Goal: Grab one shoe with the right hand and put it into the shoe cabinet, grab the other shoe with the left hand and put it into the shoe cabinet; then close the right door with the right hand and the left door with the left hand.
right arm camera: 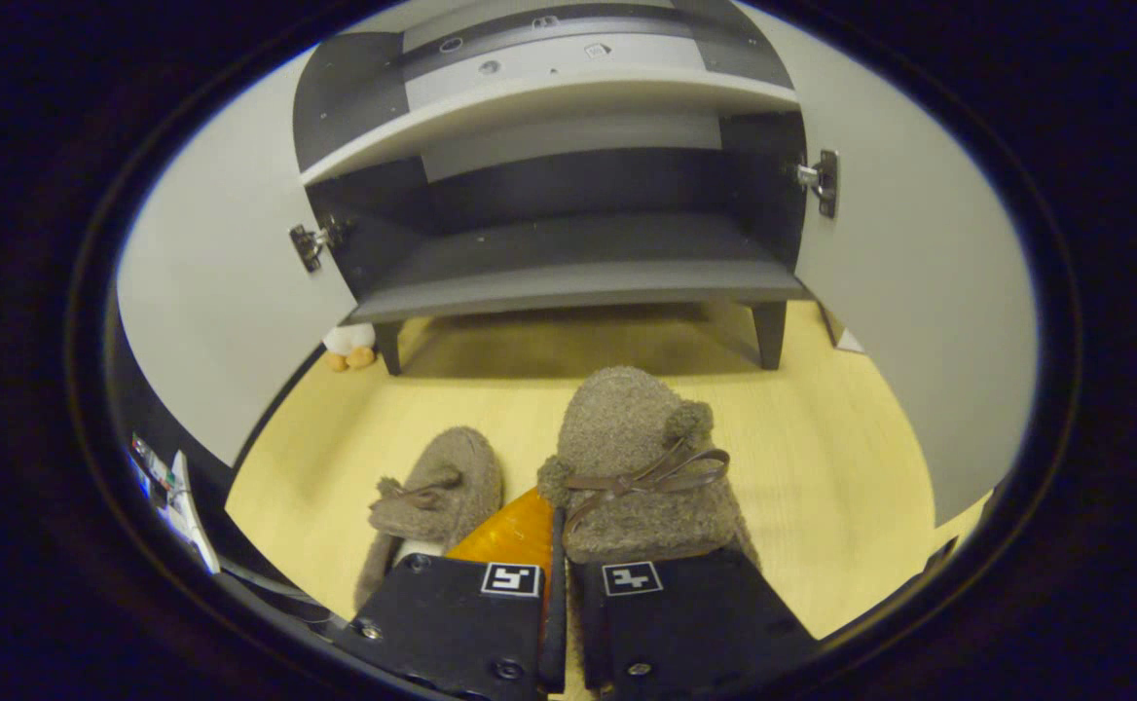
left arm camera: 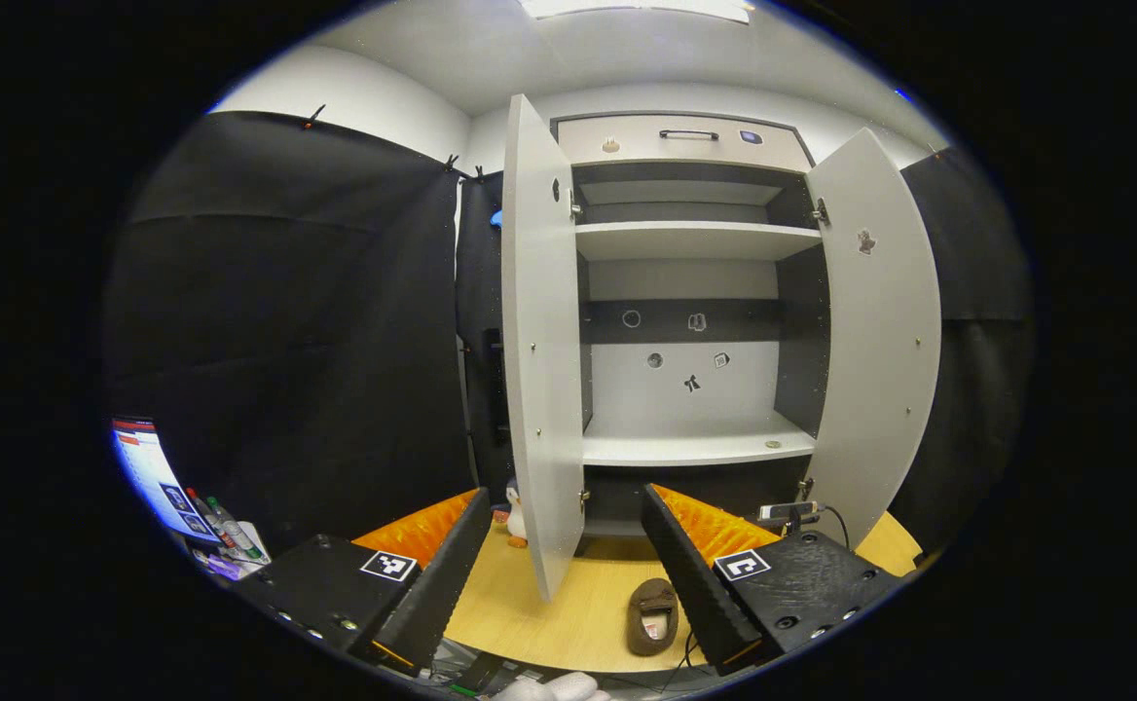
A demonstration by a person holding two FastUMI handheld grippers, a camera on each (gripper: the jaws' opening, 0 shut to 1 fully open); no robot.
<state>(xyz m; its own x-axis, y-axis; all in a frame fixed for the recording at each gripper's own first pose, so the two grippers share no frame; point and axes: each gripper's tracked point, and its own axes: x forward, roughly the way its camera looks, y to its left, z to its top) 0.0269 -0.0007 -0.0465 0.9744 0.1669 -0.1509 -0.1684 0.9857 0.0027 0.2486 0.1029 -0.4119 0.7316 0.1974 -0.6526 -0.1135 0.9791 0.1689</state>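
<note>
the right tongs (right arm camera: pixel 562 560) pinched the nearer slipper (right arm camera: pixel 639 467) at its heel, low over the floor (right arm camera: pixel 822 438); the other slipper (right arm camera: pixel 437 497) lay just beside it. lifting level should clear the cabinet's bottom shelf (right arm camera: pixel 578 277), between both open doors. the left tongs (left arm camera: pixel 568 574) hung spread, well back.

Two brown shoes are showing in the right gripper view, one (right arm camera: pixel 437 492) at 7 o'clock beside the other (right arm camera: pixel 641 458), with two cabinet doors (right arm camera: pixel 208 292) (right arm camera: pixel 919 292) standing open.
</note>
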